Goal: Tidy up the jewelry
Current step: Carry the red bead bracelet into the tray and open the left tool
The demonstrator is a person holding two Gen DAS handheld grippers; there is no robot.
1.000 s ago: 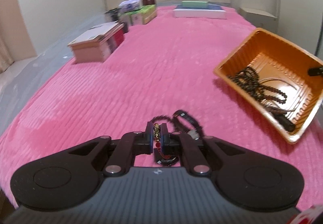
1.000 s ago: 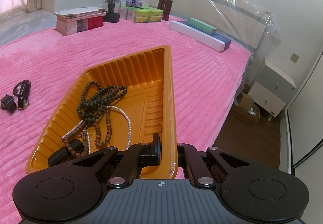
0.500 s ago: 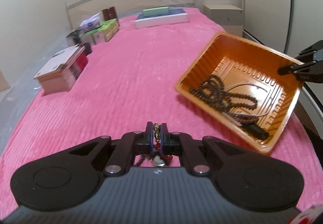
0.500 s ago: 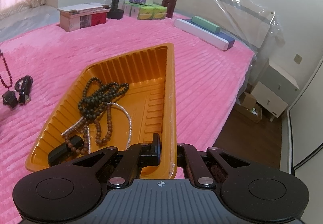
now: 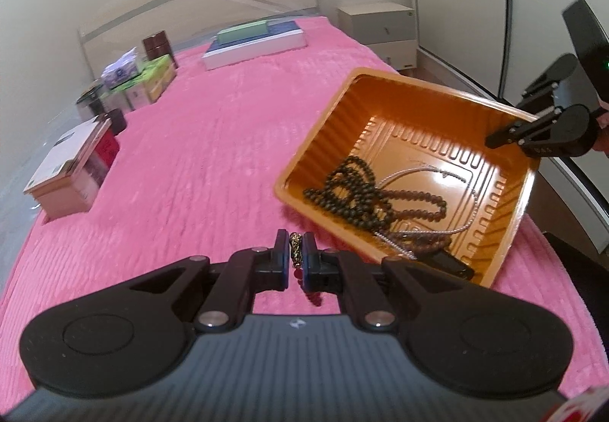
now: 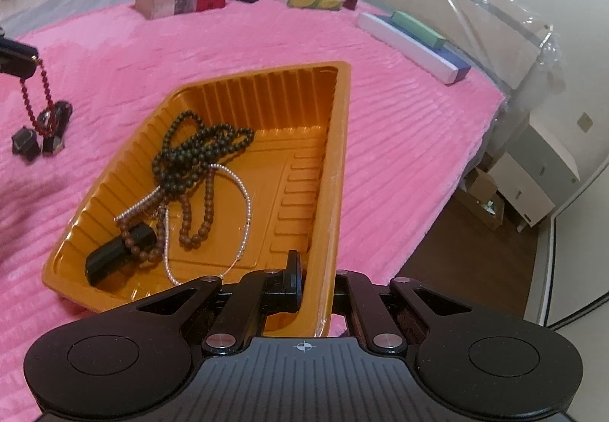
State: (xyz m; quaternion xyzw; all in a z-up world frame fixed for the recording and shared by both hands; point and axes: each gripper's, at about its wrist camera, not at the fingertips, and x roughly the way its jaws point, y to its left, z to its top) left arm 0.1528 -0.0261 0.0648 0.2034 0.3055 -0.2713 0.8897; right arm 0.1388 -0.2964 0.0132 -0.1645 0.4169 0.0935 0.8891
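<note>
Lifted off the blanket point(image 5: 198, 171), red bead strand point(image 6: 36, 98) hangs beside tray point(image 6: 213, 94).

- the left matte black two-finger gripper point(image 5: 295, 259) has a ribbed grey-black housing, two round disc-shaped side lobes, and angled linkage arms with silver pivot screws.
- its flat fingers point(image 5: 281, 257) carry blue-edged pads, and a small white logo sits on the housing.
- the right matte black two-finger gripper point(image 6: 310, 279) has the same ribbed body, round lobes and silver screws, with a white crosshair mark at its centre.
- seen from the left wrist camera, the right unit shows a small green light and a sliver of skin behind it.
</note>
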